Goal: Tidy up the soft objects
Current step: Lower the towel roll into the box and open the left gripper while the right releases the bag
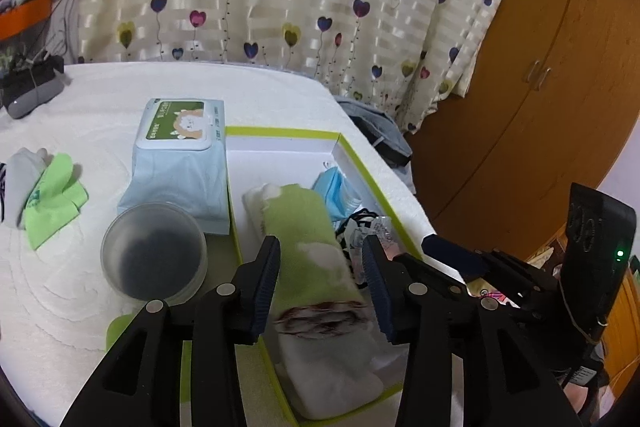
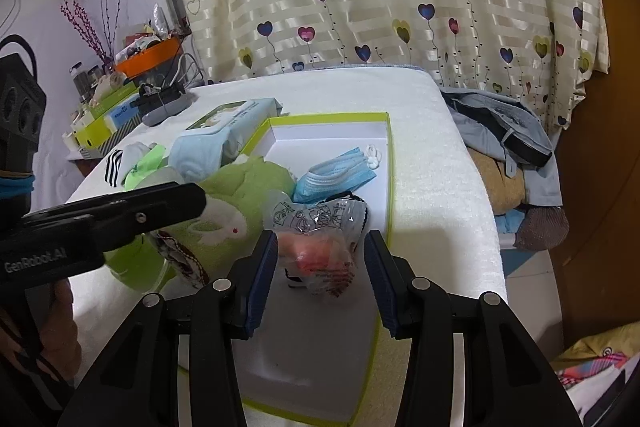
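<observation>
A rolled green and white towel [image 1: 308,227] lies in the white box with a lime rim [image 1: 352,151]. My left gripper [image 1: 322,247] stands open astride the towel, its pads beside it and not pressing. In the right wrist view the same towel [image 2: 244,187] shows a white rabbit print, with the left gripper's finger [image 2: 120,215] over it. A clear plastic packet [image 2: 320,247] with something orange inside lies in the box [image 2: 389,163] between the pads of my open right gripper [image 2: 320,239]. Blue face masks [image 1: 336,191] [image 2: 336,175] lie further back in the box.
A wet wipes pack [image 1: 180,155] and a clear plastic bowl [image 1: 154,251] stand left of the box on the white bed cover. A green cloth [image 1: 56,195] and a grey sock [image 1: 20,179] lie at the far left. Clothes [image 2: 500,131] are piled beyond the bed's right edge.
</observation>
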